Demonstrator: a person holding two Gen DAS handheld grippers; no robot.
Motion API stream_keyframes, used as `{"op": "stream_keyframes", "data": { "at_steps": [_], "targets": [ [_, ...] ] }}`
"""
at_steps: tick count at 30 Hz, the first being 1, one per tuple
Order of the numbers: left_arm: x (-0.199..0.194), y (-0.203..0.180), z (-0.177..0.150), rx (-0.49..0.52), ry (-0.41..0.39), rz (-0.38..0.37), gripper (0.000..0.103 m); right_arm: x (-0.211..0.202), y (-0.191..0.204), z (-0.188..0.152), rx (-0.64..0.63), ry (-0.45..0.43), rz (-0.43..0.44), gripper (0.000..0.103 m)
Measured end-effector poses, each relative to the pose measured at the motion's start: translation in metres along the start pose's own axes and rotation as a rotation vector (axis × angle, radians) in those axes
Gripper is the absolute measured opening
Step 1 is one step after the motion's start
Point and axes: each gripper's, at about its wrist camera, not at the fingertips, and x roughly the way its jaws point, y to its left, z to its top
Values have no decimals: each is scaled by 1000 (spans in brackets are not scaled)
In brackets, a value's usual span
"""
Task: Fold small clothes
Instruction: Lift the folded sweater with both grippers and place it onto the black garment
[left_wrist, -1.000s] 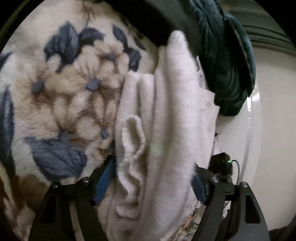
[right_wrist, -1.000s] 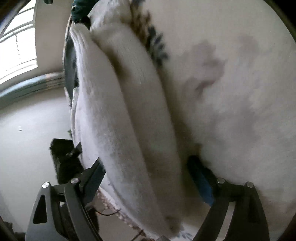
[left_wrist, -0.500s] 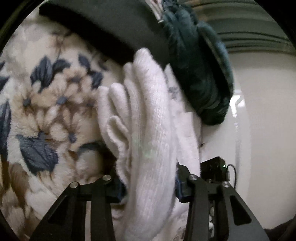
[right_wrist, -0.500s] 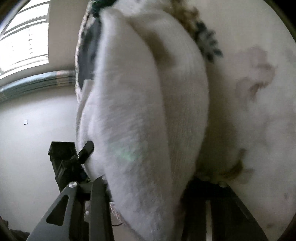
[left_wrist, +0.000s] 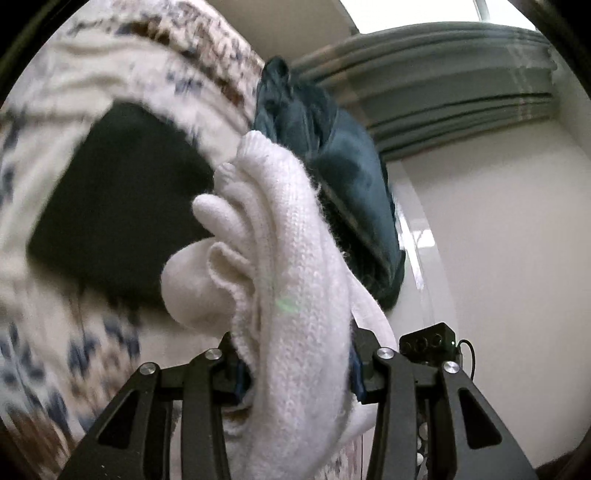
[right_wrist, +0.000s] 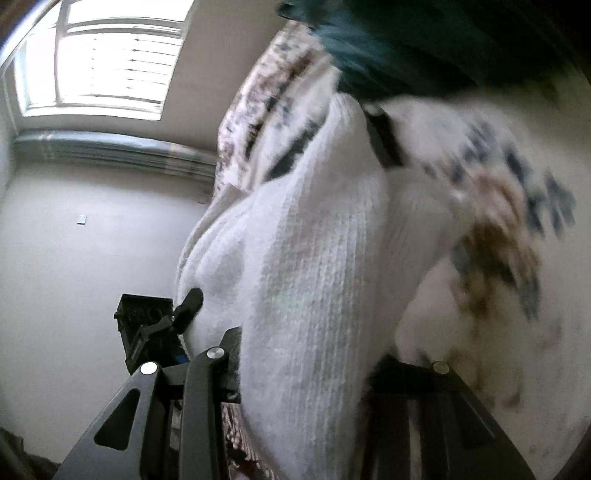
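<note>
Both grippers, left (left_wrist: 295, 363) and right (right_wrist: 303, 369), are clamping jaws on the white knit garment (left_wrist: 291, 258), its long axis running bottom-centre toward upper centre.

both grippers closed tighter on white knit garment (left_wrist: 295, 258), lifted off blanket (left_wrist: 44, 332)

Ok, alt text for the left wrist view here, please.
The left gripper is shut on a bunched white knit garment that rises between its black fingers. Behind it lie a floral fleece blanket, a black cloth and a dark teal garment, with a pale wall and grey-green curtain to the right.
</note>
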Motion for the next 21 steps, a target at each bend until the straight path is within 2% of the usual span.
{"op": "stream_keyframes", "data": {
  "at_steps": [3, 4, 6, 8, 12, 15, 18, 21],
  "targets": [
    [4, 15, 57, 13, -41, 16, 37, 20, 17, 49, -28, -18, 14, 37],
    [2, 24, 67, 17, -45, 20, 37, 34, 20, 66, -38, -24, 19, 37],
    [9, 52, 97, 20, -48, 46, 38, 67, 23, 98, -44, -21, 18, 37],
    [20, 85, 111, 7, -34, 77, 38, 103, 19, 118, -49, -9, 15, 37],
    [45, 155, 112, -53, 28, 145, 38, 169, -15, 138, -25, 42, -36, 37],
    [55, 188, 106, -103, 51, 140, 38, 194, -41, 137, 20, 48, -59, 37],
    [52, 189, 104, -99, 80, 132, 43, 203, -56, 137, 40, 58, -68, 38],
    [51, 184, 108, -92, 122, 160, 51, 202, -61, 139, 60, 94, -105, 50]
  ]
}}
